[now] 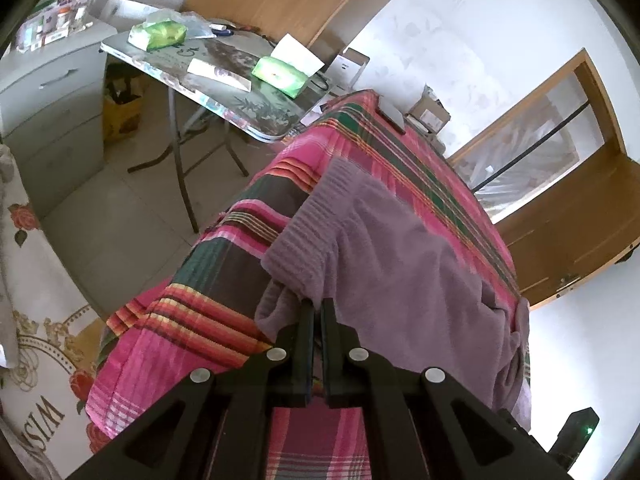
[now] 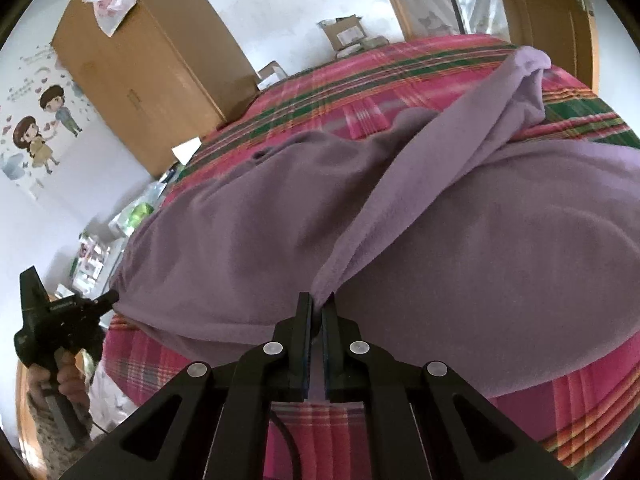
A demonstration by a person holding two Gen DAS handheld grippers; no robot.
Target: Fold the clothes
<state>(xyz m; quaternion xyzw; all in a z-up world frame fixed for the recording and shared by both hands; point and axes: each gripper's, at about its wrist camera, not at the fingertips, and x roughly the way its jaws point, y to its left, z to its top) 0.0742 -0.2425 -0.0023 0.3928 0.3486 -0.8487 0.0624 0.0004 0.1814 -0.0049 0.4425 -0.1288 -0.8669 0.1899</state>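
Sweater (image 1: 392, 248) is lying spread on the plaid bedsheet (image 1: 224, 320), near the sheet's front edge. Left gripper (image 1: 317, 304) is pinching the ribbed hem corner, jaws pressed together on fabric. Right gripper (image 2: 316, 300) is clamping what is probably a sleeve end, likely holding both points for lifting into a fold.

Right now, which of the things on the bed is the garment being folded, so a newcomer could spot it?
Find the bed under the pink plaid sheet. Spread across it lies the purple sweater, soft and plain, with a ribbed hem. It is the only unpatterned cloth there, and both claws pinch it.
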